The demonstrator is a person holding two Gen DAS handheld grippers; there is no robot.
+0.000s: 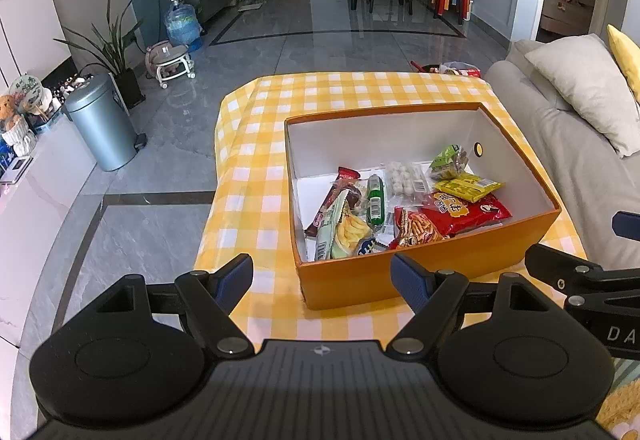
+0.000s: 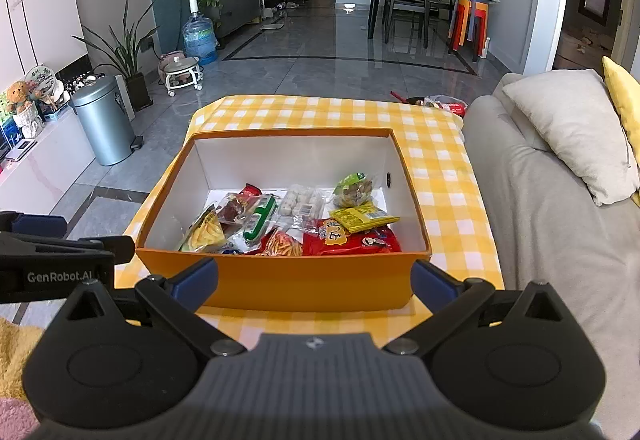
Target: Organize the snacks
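An orange box [image 1: 360,276] with white inside walls stands on the yellow checked tablecloth [image 1: 260,176]. It holds several snack packets, among them a red bag [image 1: 468,214], a yellow sachet [image 1: 468,186] and a green stick [image 1: 375,200]. My left gripper [image 1: 322,276] is open and empty, held before the box's near left corner. In the right wrist view the same box [image 2: 312,288] lies straight ahead with the snacks [image 2: 348,238] inside. My right gripper [image 2: 314,280] is open and empty, its fingers either side of the box's near wall.
A grey sofa [image 2: 560,240] with a beige cushion [image 2: 572,128] runs along the right of the table. A metal bin [image 2: 104,120] and plants stand on the floor to the left. A red packet [image 2: 448,106] lies beyond the table's far right corner.
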